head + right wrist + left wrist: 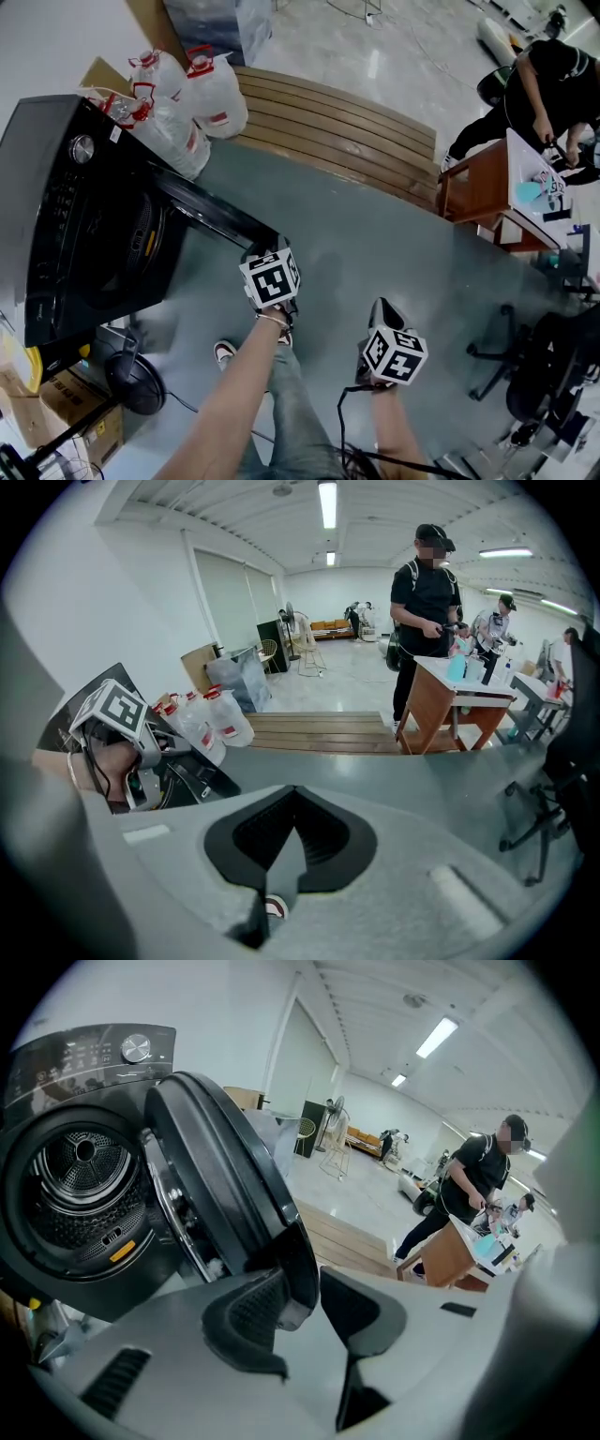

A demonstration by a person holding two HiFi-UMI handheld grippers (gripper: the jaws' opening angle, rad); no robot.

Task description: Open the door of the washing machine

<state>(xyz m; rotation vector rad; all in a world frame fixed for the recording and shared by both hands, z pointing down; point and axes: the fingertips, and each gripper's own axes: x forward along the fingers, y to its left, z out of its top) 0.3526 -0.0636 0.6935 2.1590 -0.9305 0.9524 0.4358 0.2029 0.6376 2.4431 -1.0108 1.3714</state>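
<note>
- We are clamping the left claw on the door rim, jaws part open around it
- Door is standing well ajar from the washer, its hinge lying on the side away from the claw
- Right claw is idling shut, empty, farther from the door
- We are finding no legible print on the panel

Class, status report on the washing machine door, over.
Left gripper shut on door edge. Right gripper shut, empty. Door wide open. Bags beside machine.

Nothing legible right now: washing machine panel print too small to read, red labels on plastic bottles too blurry, no nos. or brands.
</note>
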